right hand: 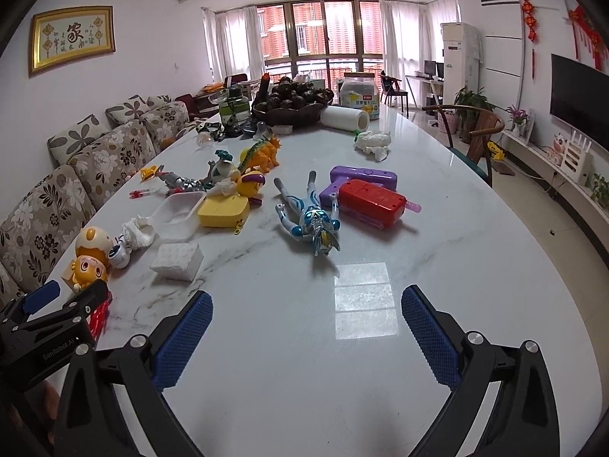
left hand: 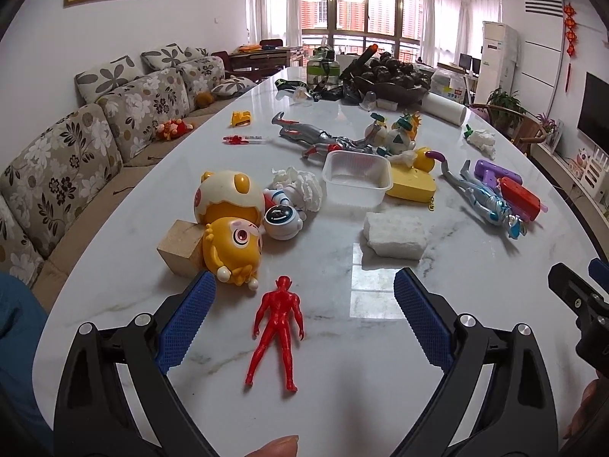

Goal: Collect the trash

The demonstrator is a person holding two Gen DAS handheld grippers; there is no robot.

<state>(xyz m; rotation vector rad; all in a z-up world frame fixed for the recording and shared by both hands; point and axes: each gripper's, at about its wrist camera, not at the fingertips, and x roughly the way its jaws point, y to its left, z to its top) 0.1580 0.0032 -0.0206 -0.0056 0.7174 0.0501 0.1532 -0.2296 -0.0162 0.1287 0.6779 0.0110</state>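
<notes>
Looking past my left gripper (left hand: pixel 304 304), I lose the lower corners behind its black frame, and only a fingertip of mine pokes in at the bottom edge. Its blue pads stand wide apart, gripping nothing; the red figure (left hand: pixel 277 323) lies face down on the table between them, touching neither. My right gripper (right hand: pixel 306 318) is spread just as wide over bare marble, also empty. In the left view it shows only as a black and blue corner at the right edge.

The white marble table (left hand: pixel 380 361) is long, veined grey and glossy, with a window reflection on it. A floral sofa (left hand: pixel 57 160) runs along its left side, curtained windows close the far end, and a television (right hand: pixel 578 91) hangs on the right wall.

The trash sits among toys: a crumpled tissue (left hand: pixel 300 186) beside the clear plastic tray (left hand: pixel 357 179), a white foam block (left hand: pixel 394 236) just ahead of my left gripper, and another tissue wad (right hand: pixel 373 143) far up the table near the paper roll (right hand: pixel 344 119). What the dark bowl at the far end holds I cannot tell.

Only the left view shows the wooden block (left hand: pixel 180 247) clearly, pressed against the yellow cartoon toy (left hand: pixel 232 247). The right view shows the blue silver figure (right hand: pixel 310 217) and red toy (right hand: pixel 371 202) plainly, but the red figure mostly hides behind my left gripper there.
</notes>
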